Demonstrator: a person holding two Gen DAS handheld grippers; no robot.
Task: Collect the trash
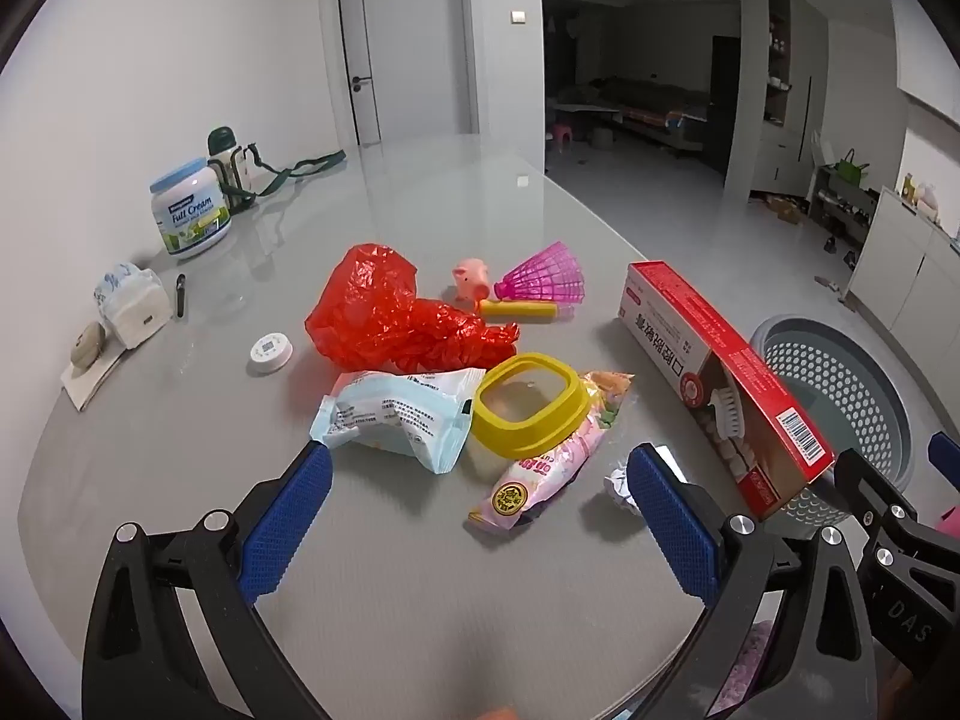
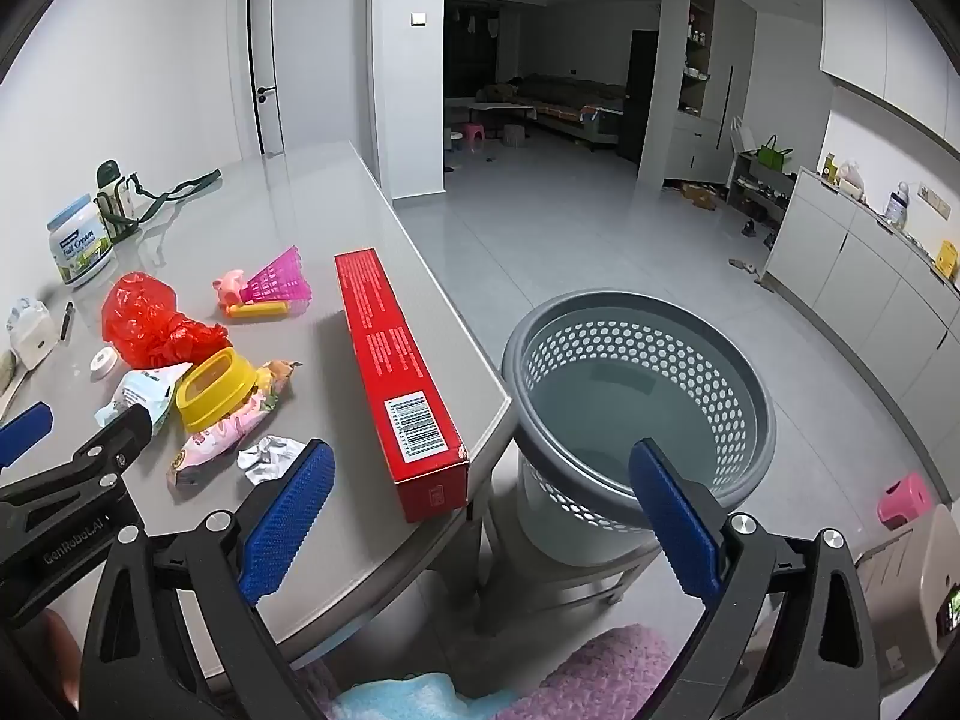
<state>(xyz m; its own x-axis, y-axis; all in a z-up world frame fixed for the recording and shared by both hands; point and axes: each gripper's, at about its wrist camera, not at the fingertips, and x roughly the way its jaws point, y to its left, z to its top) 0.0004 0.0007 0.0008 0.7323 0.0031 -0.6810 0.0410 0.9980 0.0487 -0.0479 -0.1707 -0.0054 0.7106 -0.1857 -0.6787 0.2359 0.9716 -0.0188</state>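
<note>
On the tabletop point(image 1: 180, 480), both grippers gape wide, empty. Left gripper point(image 1: 480, 516) should pinch the pink wrapper point(image 1: 540, 468) at twelve o'clock, mid-body, then carry it to the basket point(image 2: 636, 396).

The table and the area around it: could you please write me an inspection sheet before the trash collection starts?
Surface: grey table, glossy, no spill seen.
Job's things: red plastic bag, pale blue wrapper, pink wrapper, crumpled paper, long red box at the table edge; grey perforated basket beside the table, nothing in it.
Clutter: yellow lid resting on the pink wrapper, pig toy, pink shuttlecock, milk powder tub, flask.
Grippers: left gripper and right gripper open, holding nothing.
Cables: nothing seen.
Surroundings: tiled floor, closed door, dark room beyond.
</note>
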